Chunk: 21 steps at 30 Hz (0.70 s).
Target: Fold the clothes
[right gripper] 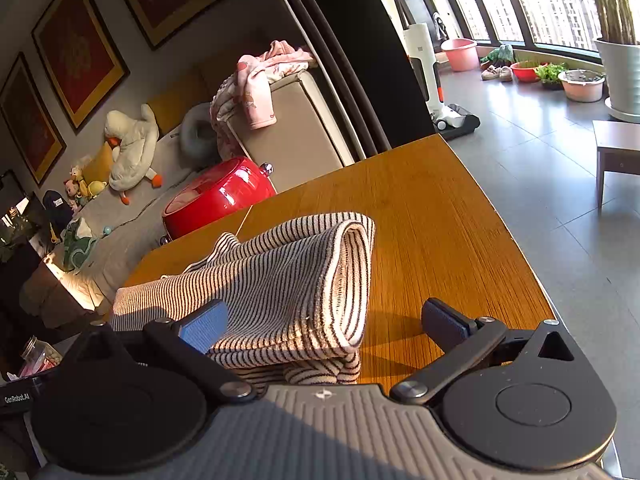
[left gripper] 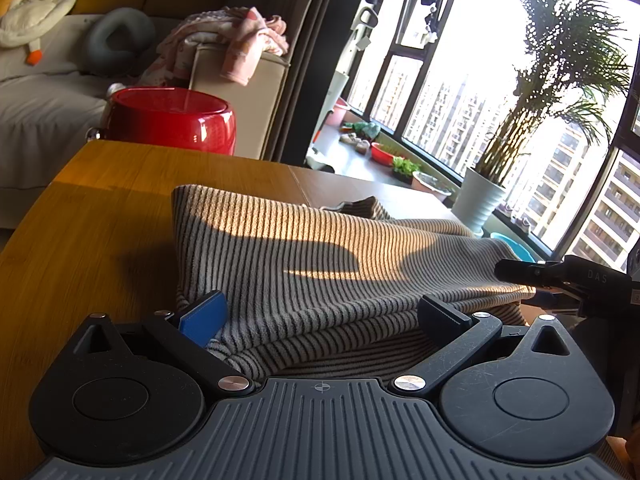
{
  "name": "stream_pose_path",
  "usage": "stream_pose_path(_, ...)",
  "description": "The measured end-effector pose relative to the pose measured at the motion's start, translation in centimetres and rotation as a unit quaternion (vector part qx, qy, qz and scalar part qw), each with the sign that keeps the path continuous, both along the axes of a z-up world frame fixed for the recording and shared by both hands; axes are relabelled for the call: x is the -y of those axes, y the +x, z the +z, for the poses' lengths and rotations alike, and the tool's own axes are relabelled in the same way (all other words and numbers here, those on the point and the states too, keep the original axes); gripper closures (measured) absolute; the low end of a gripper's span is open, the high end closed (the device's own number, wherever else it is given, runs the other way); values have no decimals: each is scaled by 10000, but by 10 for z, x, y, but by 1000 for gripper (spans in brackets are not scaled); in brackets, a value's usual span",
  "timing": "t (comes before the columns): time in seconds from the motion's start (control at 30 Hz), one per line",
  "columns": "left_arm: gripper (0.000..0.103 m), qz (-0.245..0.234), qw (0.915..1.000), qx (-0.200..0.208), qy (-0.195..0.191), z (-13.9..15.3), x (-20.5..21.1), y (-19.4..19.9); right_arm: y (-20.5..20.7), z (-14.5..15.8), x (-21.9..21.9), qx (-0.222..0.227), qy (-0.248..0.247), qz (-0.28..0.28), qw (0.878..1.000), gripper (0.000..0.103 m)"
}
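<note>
Lying folded at the centre of both frames, a striped garment [left gripper: 320, 264] rests on a wooden table [left gripper: 100, 216]. The left gripper [left gripper: 324, 316] has its fingers spread wide around the near edge. The right gripper [right gripper: 324, 324] is likewise spread wide at the garment's corner. A red tub [right gripper: 216, 200] sits upper left.

Low warm sun from blown-out windows [left gripper: 460, 80]; hard shadows across table [left gripper: 100, 208], sharp focus, fisheye-bent edges
</note>
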<state>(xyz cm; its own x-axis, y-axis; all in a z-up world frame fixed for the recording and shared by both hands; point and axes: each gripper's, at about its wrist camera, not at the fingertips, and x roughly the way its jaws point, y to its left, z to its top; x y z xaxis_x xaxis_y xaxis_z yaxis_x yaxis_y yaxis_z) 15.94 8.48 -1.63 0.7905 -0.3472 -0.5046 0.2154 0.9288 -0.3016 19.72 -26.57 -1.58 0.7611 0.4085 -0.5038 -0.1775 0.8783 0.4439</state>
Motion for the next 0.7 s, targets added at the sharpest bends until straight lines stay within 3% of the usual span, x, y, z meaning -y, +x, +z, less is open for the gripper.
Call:
stream_pose_path(0.6,0,1,10000,0,-10,0,0,0,0,1,2,-61,36,65,10000,0)
stream_pose_path(0.7,0,4,10000,-2,-5,0,0,0,1,11,-5,-100,-300,111,9994,0)
